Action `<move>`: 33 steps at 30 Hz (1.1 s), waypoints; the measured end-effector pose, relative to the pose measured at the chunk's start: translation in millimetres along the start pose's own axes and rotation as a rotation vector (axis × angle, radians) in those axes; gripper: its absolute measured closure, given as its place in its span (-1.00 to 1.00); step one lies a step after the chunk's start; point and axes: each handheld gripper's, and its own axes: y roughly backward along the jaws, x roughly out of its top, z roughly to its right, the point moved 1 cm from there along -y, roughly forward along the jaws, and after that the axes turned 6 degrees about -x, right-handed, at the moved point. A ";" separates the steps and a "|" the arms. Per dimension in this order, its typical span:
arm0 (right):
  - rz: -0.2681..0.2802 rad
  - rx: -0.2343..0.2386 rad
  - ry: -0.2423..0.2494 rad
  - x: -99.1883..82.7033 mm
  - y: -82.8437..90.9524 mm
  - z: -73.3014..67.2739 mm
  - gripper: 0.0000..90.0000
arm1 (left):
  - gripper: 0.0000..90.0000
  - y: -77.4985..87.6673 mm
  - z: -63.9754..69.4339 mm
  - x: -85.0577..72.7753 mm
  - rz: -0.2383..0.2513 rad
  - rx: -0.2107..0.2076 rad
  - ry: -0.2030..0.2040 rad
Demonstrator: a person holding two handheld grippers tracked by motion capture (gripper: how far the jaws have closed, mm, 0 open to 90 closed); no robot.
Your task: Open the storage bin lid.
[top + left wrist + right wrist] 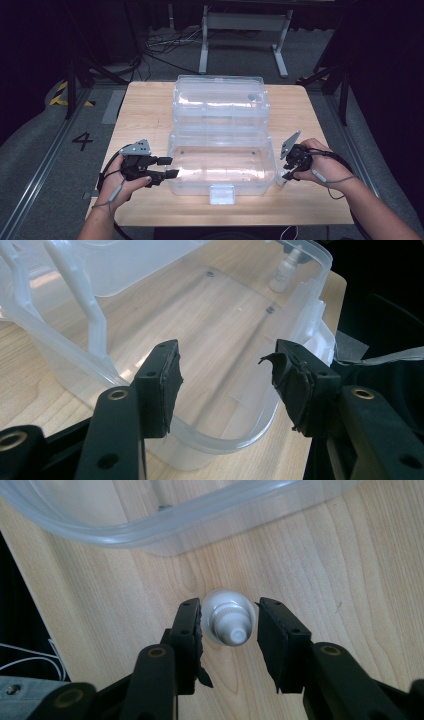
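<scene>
Small white bottle (227,621) upright on worktop (350,580), centre of right gripper view, just outside the near right corner of clear plastic box (220,170); in high view a pale speck at right middle, under right hand-held gripper (286,176). Also glimpsed in left gripper view, upper right, through the box wall (286,275).

Right hand-held gripper (229,625): jaws part open, straddling the bottle from above, left pad touching or nearly touching the body, right pad a small gap away. Nothing clamped yet.

Left hand-held gripper (170,167): jaws wide open, holding nothing, pointed at the box's left end wall; left gripper view looks past both pads into the empty box (220,330). Touching the wall or just short of it: cannot tell.

Box open, lid (220,97) thrown back toward upper centre, latch (221,194) at the front edge.

Likely step: grasp bottle, then lift into box. To do well:
- centre the jaws so both pads meet the round body together; otherwise bottle tips or rolls
- grip the wide body, not the narrow cap, since pads could slide off the nozzle
- close gently, smooth plastic, probably light and slippery
- lift straight up before moving across, to clear the box rim close by
- left side steadying the box wall could keep it from sliding.
</scene>
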 end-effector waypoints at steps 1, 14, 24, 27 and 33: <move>-0.009 -0.003 0.012 0.4 -1.5 0.2 0.42 | 0.02 0.1 0.1 -0.1 0.000 0.001 0.001; -0.040 -0.010 0.041 5.0 -5.2 -1.7 0.58 | 0.02 2.6 -0.1 -0.1 0.009 0.007 0.000; -0.029 -0.002 0.026 3.8 -4.5 -1.4 0.58 | 0.02 3.1 -0.6 -0.2 0.010 0.012 0.000; -0.029 0.000 0.025 4.6 -3.8 -2.5 0.58 | 0.02 3.1 -0.6 -0.1 0.010 0.013 0.000; -0.029 -0.005 0.029 7.5 7.3 -1.9 0.58 | 0.02 4.0 -0.9 -0.2 0.011 0.016 0.001</move>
